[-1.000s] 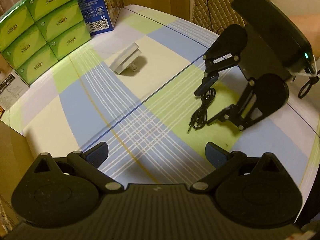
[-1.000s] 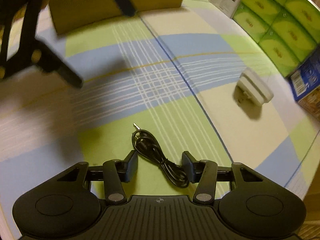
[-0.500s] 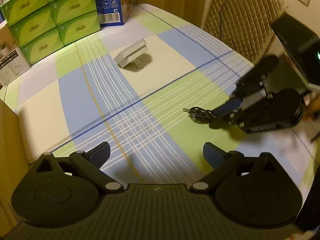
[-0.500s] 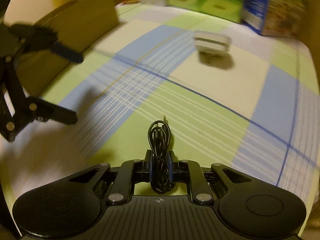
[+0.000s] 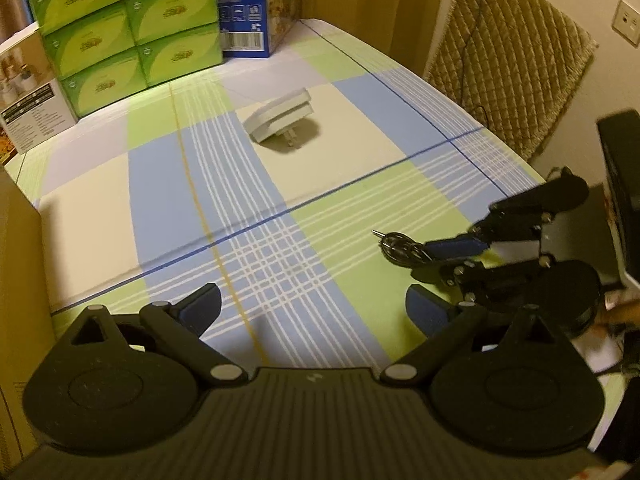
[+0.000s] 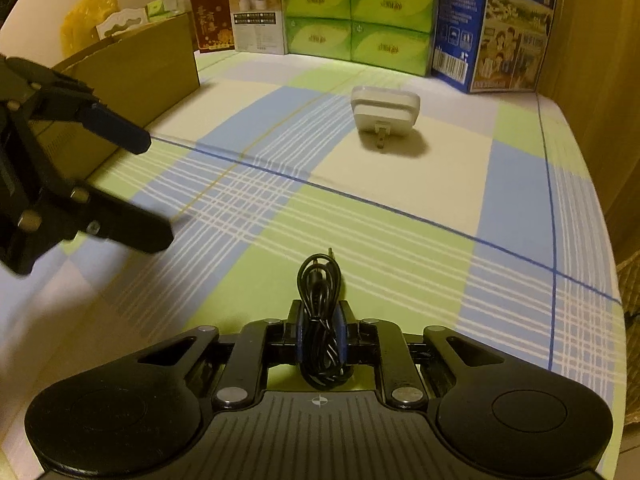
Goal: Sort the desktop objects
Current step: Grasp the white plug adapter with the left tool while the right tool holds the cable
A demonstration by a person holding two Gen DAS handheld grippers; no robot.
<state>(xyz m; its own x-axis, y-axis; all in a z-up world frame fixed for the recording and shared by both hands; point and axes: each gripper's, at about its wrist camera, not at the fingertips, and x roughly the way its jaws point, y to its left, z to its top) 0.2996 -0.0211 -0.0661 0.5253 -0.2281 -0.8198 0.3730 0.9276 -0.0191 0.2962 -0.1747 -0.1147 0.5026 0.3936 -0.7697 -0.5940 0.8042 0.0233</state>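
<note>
Right wrist: right claw (image 6: 319, 330) grasping cable (image 6: 320, 300) | left wrist: left claw (image 5: 312, 306) released, chair (image 5: 508, 68)

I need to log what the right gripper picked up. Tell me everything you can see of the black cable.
The black cable is thin, glossy and rubbery-looking, wound into a small narrow coil. The right gripper has its jaws shut on the coil's middle, blue pads pressing either side. A loop sticks out forward with a small metal jack plug at its tip; a shorter loop hangs behind. It seems lifted just above the checked tablecloth.

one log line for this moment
left hand-held gripper: open, empty | right hand-held gripper: shut on black cable | white plug adapter: on table
</note>
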